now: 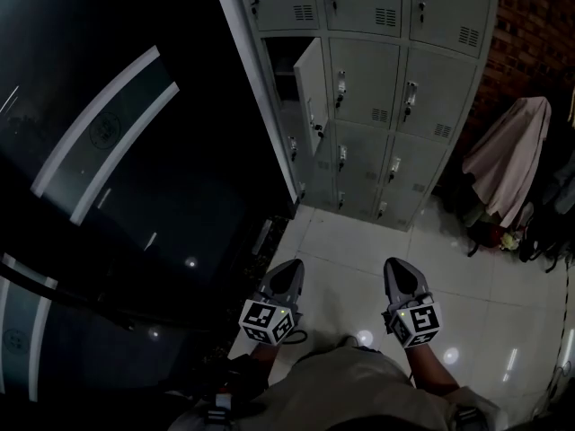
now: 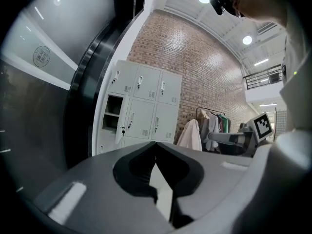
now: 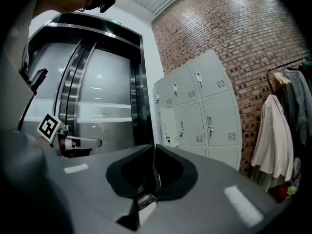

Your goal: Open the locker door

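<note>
Both grippers are held low and close to the body, side by side over the pale tiled floor [image 1: 350, 241]. Their noses aim forward at the lockers [image 1: 386, 79], which stand well apart from them on the far side. The left gripper [image 1: 289, 268] is at the left, its marker cube toward the person and its nose angled slightly inward. Its jaws are pressed together tip to tip with nothing between them. The right gripper [image 1: 395, 264] is level with it at the right, with a strip of bare floor between the two. Its jaws are likewise brought together and empty. The forearms come up from the near edge on either side of the person's light clothing. In the bank of lockers one door [image 1: 312, 83] stands swung out. It is in the leftmost column, in the second row visible from the top in the head view, and hinged on its right side. Behind it is a dark compartment with a shelf, and something small and dark hangs at its latch. The other doors look closed, and neither gripper touches the lockers. Left of the lockers runs a dark curved glass wall [image 1: 117, 151] with pale stripes, and to their right coats [image 1: 512, 155] hang against a brick wall [image 1: 530, 34]
</note>
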A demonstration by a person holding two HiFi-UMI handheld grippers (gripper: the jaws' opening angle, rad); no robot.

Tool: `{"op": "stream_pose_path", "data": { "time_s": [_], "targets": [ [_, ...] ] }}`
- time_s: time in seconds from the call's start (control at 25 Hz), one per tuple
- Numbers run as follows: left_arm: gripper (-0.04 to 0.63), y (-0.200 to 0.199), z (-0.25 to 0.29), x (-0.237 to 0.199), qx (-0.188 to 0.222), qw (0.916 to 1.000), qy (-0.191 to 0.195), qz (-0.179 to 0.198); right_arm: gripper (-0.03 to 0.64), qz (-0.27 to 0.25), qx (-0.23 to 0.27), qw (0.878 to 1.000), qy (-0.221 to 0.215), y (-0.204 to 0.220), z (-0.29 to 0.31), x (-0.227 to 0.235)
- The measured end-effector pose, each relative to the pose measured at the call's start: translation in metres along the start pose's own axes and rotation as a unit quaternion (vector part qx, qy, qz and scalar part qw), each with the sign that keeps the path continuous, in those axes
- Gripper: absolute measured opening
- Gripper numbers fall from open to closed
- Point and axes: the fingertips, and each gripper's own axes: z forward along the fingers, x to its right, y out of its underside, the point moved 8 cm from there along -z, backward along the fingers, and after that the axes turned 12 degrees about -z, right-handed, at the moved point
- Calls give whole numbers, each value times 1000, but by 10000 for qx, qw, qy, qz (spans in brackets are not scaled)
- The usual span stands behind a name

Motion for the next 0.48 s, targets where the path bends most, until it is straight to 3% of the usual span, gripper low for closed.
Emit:
{"op": "stream_pose_path", "data": {
  "time_s": [0.24, 0.48],
  "targets": [
    [15, -15, -30, 14, -14, 10000, 55, 40, 11, -47, 58, 9999, -130, -24, -12, -32],
    [15, -4, -42, 13, -182, 9994, 155, -239, 2, 120, 45, 9999, -65, -19, -23, -51]
  ]
}}
